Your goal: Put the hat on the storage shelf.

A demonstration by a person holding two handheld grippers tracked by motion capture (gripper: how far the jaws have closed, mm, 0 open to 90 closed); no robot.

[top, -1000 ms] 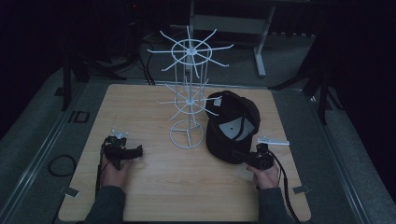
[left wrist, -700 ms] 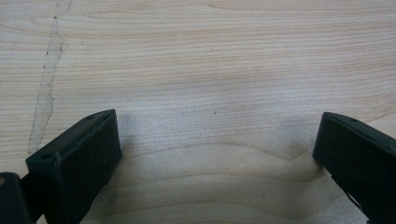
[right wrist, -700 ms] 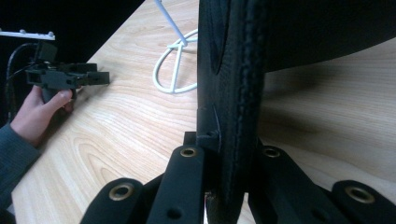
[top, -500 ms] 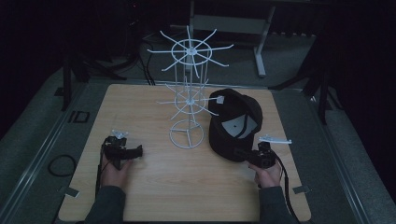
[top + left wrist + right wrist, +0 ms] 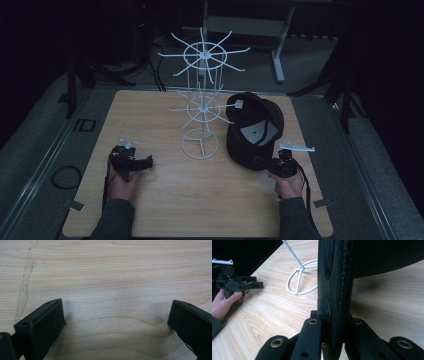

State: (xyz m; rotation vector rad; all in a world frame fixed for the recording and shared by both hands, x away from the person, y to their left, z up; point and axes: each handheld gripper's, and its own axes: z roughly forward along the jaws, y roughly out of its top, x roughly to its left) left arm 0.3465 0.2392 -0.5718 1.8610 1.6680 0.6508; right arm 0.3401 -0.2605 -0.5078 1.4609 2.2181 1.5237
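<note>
A pale wooden desk (image 5: 165, 205) stands in a dark room, grey floor (image 5: 40, 150) around it; a white wire rack (image 5: 201, 107) rises mid-desk; just right of the rack lies a black cap (image 5: 252, 130), its edge clamped in the right hand-held gripper (image 5: 265, 163); left of the rack, the left hand-held gripper (image 5: 145, 163) rests with jaws apart.

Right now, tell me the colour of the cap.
Black; the cap shows best in the high view.
</note>
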